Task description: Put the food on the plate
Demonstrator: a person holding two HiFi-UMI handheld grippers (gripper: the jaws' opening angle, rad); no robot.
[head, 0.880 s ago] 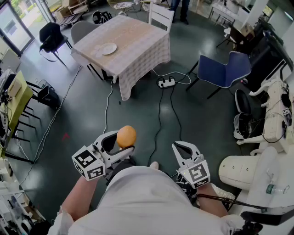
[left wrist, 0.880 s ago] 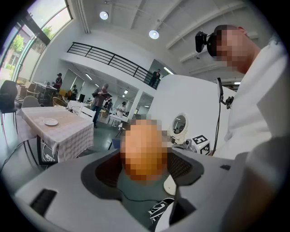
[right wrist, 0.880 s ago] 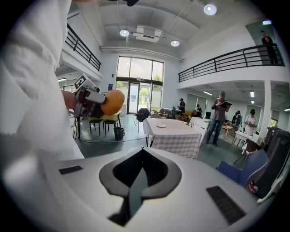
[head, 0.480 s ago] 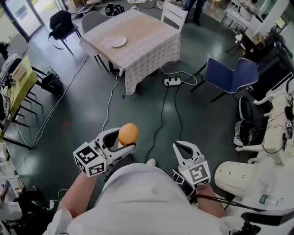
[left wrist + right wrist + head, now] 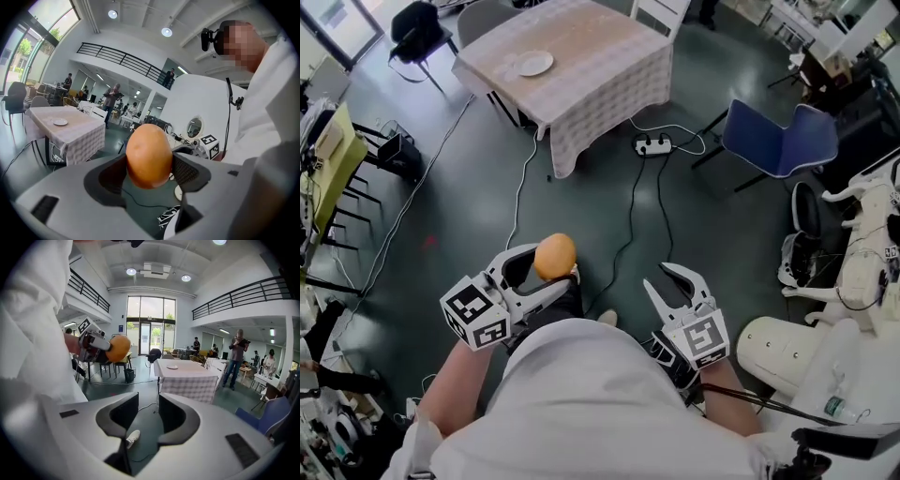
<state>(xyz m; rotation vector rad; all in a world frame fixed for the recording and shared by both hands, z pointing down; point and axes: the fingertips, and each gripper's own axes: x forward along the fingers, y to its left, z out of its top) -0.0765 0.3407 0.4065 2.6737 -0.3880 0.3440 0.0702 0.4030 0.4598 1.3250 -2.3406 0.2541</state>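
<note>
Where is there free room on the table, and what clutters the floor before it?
Table: bare apart from the plate near its left corner; all of it right of the plate is free. Floor: power strip and cables crowd the table's near side, blue chair to the right.

Landmark: square table under a checked cloth (image 5: 591, 70). On it, near its left corner: round white plate (image 5: 534, 64). Right of table: blue plastic chair (image 5: 778, 141). On the floor just before table: white power strip (image 5: 653, 144). Behind table: white slatted chair (image 5: 661, 11). Left of table: black chair (image 5: 417, 28). Well before table: round orange food (image 5: 555, 253) between the jaws of the left gripper (image 5: 555, 267); right gripper (image 5: 661, 279) likewise, further right.
</note>
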